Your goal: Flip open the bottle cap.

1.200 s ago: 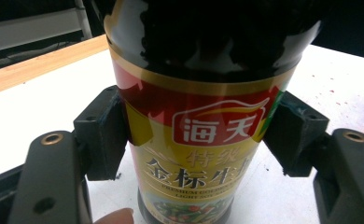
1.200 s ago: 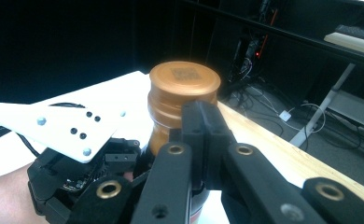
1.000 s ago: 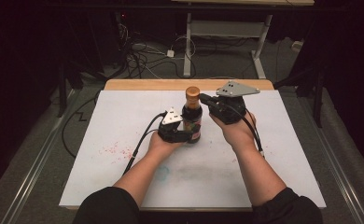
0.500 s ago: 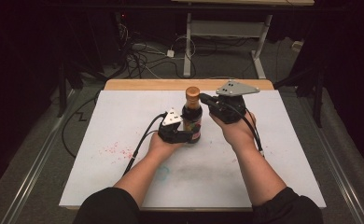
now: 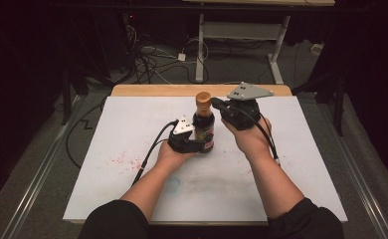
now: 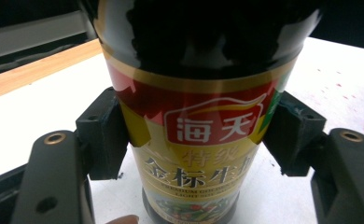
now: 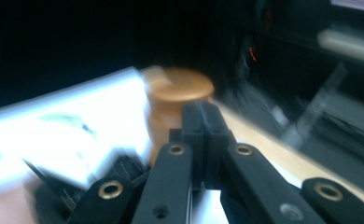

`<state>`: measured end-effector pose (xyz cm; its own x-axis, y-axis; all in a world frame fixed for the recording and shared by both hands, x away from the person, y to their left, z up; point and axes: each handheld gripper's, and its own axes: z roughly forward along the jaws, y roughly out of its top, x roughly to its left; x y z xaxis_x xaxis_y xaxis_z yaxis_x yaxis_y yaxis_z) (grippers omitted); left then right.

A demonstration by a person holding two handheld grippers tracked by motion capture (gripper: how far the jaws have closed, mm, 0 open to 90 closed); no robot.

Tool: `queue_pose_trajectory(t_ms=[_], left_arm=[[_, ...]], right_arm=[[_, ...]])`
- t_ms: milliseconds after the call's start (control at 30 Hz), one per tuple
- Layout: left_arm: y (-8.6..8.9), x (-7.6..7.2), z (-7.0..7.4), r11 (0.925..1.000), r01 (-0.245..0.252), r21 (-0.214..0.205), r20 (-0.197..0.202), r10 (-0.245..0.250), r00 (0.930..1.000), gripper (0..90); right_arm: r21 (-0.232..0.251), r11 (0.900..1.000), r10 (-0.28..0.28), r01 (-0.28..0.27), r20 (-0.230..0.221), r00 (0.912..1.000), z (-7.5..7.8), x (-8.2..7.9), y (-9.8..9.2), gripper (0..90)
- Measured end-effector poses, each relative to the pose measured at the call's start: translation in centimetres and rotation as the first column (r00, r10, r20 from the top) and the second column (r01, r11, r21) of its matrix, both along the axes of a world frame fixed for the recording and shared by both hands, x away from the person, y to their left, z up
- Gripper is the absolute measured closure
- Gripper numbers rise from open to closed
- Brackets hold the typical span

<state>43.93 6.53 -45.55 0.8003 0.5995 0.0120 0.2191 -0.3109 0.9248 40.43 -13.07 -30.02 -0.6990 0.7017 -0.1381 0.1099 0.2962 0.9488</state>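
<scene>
Clamping the soy sauce bottle (image 5: 203, 130) with our left gripper (image 5: 194, 146); right gripper (image 7: 202, 135), jaws together at the cap's (image 7: 179, 86) 3 o'clock, could tip it.

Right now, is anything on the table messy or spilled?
Yes, a little. Small red speckles dot the white table cover left of the left gripper, like dried splashes, and a faint grey smudge lies between the forearms. The sauce bottle itself stands upright with its brown cap on, not leaking.
</scene>
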Motion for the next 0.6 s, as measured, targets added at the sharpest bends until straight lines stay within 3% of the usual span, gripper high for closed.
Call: queue_pose_trajectory(t_ms=[33, 100, 167, 400, 600], left_arm=[[-0.1, 0.0, 0.0, 1.0000, -0.002, 0.000, -0.001, 0.002, 1.0000, 29.6], [0.0, 0.2, -0.1, 0.9998, -0.008, -0.019, -0.016, 0.008, 0.9998, 29.4], [0.0, 0.1, -0.1, 0.9999, -0.006, -0.010, -0.008, 0.006, 1.0000, 29.2], [0.0, 0.1, -0.1, 0.9998, -0.004, -0.020, -0.010, 0.004, 0.9999, 29.0], [0.0, 0.1, -0.1, 0.9998, -0.005, -0.018, -0.012, 0.005, 0.9999, 28.9]], right_arm=[[0.019, 0.9996, 0.019, -0.019, 0.029, 0.9994, 0.7, -0.5, 0.0, 90.0], [-0.027, 0.9992, 0.032, -0.030, 0.110, 0.9934, 2.3, -1.8, 0.5, 90.0], [0.000, 0.9995, 0.031, -0.031, 0.079, 0.9964, 2.3, -1.6, 0.1, 90.0], [-0.041, 0.9991, -0.008, 0.008, -0.005, 1.0000, -0.3, -0.3, -1.0, 90.0], [-0.079, 0.9969, -0.014, 0.010, -0.048, 0.9988, -1.2, 0.2, -1.2, 90.0]])
